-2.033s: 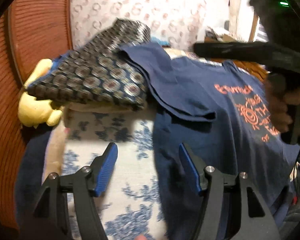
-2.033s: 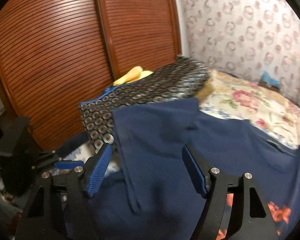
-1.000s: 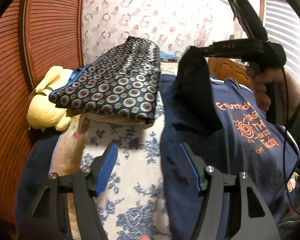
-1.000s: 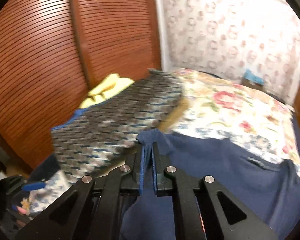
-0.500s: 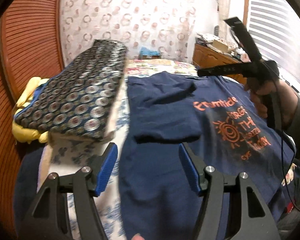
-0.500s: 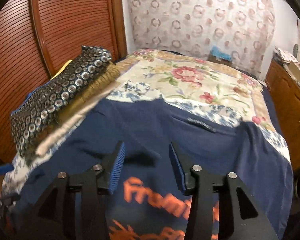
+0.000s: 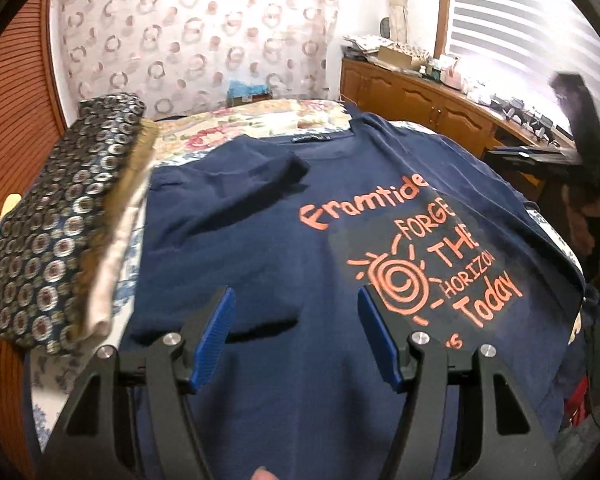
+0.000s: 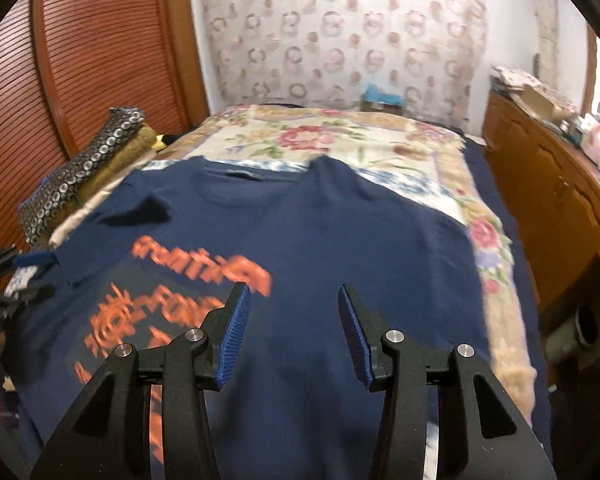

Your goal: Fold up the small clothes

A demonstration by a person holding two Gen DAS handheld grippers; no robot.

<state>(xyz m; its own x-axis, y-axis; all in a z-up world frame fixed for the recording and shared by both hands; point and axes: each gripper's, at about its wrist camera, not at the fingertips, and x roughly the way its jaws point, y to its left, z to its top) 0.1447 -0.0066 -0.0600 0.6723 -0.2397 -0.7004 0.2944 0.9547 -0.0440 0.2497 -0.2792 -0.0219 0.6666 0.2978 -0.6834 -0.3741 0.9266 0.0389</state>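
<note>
A navy T-shirt [image 7: 260, 248] with orange lettering lies front up on the bed, and its left sleeve [image 7: 236, 176] is folded inward onto the chest. My left gripper [image 7: 296, 332] hovers open over the shirt's lower left part with nothing between its pads. In the right wrist view the same shirt [image 8: 360, 232] spreads below my right gripper [image 8: 294, 332], which stands open and empty over the shirt's middle. From the left wrist view the right gripper [image 7: 540, 156] shows at the far right edge, held by a hand [image 7: 588, 220]. The folded sleeve [image 8: 140, 212] lies at the left.
A stack of folded fabric topped by a dark ring-patterned piece [image 7: 60, 216] sits along the bed's left side. The floral bedspread [image 8: 340, 140] runs beyond the shirt's collar. A wooden dresser [image 8: 548, 192] flanks the bed on the right, and slatted wooden doors [image 8: 100, 40] on the left.
The right gripper opened and let go of the sleeve, which now lies folded on the chest. Both grippers then swung to the right across the shirt.
</note>
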